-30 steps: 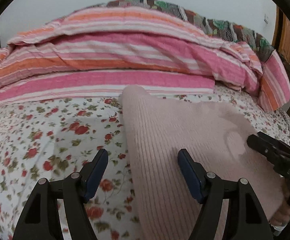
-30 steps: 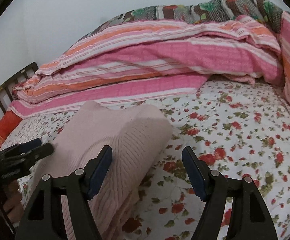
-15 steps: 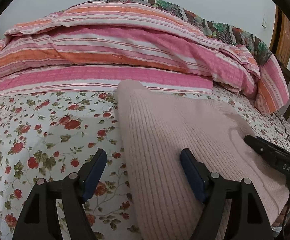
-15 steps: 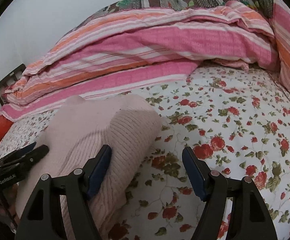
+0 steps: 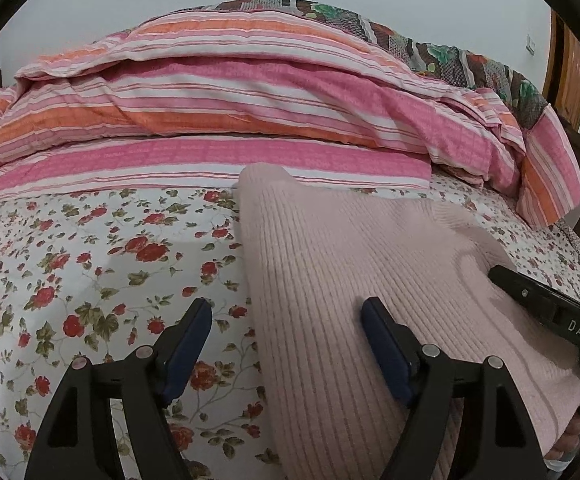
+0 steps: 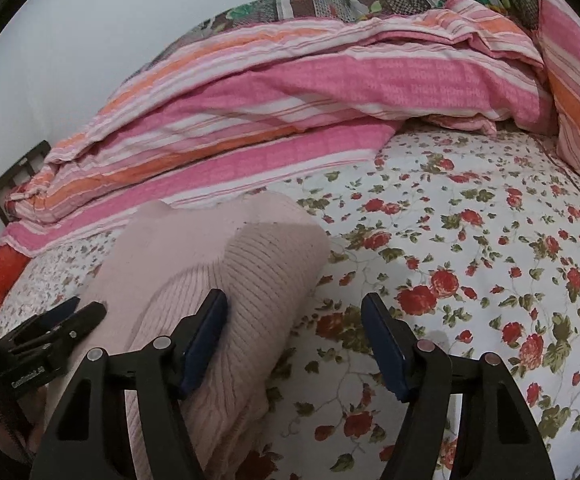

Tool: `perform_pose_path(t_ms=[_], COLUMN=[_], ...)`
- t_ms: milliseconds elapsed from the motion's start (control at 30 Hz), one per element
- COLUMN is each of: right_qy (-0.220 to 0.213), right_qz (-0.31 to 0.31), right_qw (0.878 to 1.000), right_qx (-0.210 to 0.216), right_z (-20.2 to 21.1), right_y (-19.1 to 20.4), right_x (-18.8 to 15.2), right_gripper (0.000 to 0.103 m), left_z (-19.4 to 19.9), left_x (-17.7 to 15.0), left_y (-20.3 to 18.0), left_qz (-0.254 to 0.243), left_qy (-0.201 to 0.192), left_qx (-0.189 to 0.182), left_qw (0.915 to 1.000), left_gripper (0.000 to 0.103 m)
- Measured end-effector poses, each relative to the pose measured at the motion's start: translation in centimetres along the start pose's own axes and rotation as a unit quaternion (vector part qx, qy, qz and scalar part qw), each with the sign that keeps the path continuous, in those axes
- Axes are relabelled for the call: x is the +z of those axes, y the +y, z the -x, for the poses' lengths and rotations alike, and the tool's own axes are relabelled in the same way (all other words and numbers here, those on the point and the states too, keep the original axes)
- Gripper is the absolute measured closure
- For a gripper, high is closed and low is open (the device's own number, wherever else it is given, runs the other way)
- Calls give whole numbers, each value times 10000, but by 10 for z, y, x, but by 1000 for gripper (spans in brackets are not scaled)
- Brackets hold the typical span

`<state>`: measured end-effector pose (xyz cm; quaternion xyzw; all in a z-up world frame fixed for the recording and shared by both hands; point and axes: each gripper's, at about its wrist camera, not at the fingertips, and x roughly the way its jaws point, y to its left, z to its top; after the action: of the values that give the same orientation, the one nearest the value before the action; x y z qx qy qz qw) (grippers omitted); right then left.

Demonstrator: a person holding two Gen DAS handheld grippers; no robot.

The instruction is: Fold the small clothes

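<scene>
Floral bedsheet (image 6: 470,240) right of sweater (image 6: 249,264) fills only right view.

Left gripper (image 5: 285,340) at lower centre of its own frame, jaws spread wide, nothing between them. Right gripper (image 6: 294,336) likewise wide apart at lower centre. Each shows at the other's frame edge.

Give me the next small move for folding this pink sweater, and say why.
Probably lower both grippers onto the near edge of the pink sweater and close. The left gripper and right gripper both have open jaws straddling opposite side edges, gripping nothing, and the sweater lies on the floral sheet.
</scene>
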<state>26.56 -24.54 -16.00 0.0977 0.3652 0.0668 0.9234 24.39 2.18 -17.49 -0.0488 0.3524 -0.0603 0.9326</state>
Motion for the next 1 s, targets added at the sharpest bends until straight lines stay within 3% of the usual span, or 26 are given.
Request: perform_pose_path(t_ms=[233, 333, 400, 600, 733, 867, 933, 1000], right_qy=[12, -25, -25, -206, -486, 41, 6, -60], right_qz=[121, 170, 184, 181, -91, -27, 27, 167], right_qw=[9999, 9998, 9994, 9983, 9936, 9998, 9999, 9998], right_qx=[-100, 124, 308, 507, 1011, 206, 140, -40], right_z=[0, 3, 5, 11, 25, -3, -1, 5], right_y=[1, 4, 8, 13, 2, 3, 5, 9], right_x=[0, -1, -1, 3, 7, 0, 1, 3], right_gripper=[36, 52, 73, 92, 93, 93, 92, 78], left_z=[1, 5, 12, 23, 28, 12, 6, 8], left_x=[1, 2, 4, 10, 11, 7, 5, 6], left_y=[0, 1, 2, 12, 17, 11, 8, 9], left_qz=[-10, 7, 55, 317, 434, 218, 141, 162], left_qy=[-27, -105, -232, -526, -624, -237, -70, -89], left_qx=[-6, -64, -132, -309, -468, -170, -86, -114], left_qw=[10000, 9999, 9996, 9976, 9960, 9993, 9998, 9998], left_gripper=[26, 26, 27, 28, 28, 26, 26, 27])
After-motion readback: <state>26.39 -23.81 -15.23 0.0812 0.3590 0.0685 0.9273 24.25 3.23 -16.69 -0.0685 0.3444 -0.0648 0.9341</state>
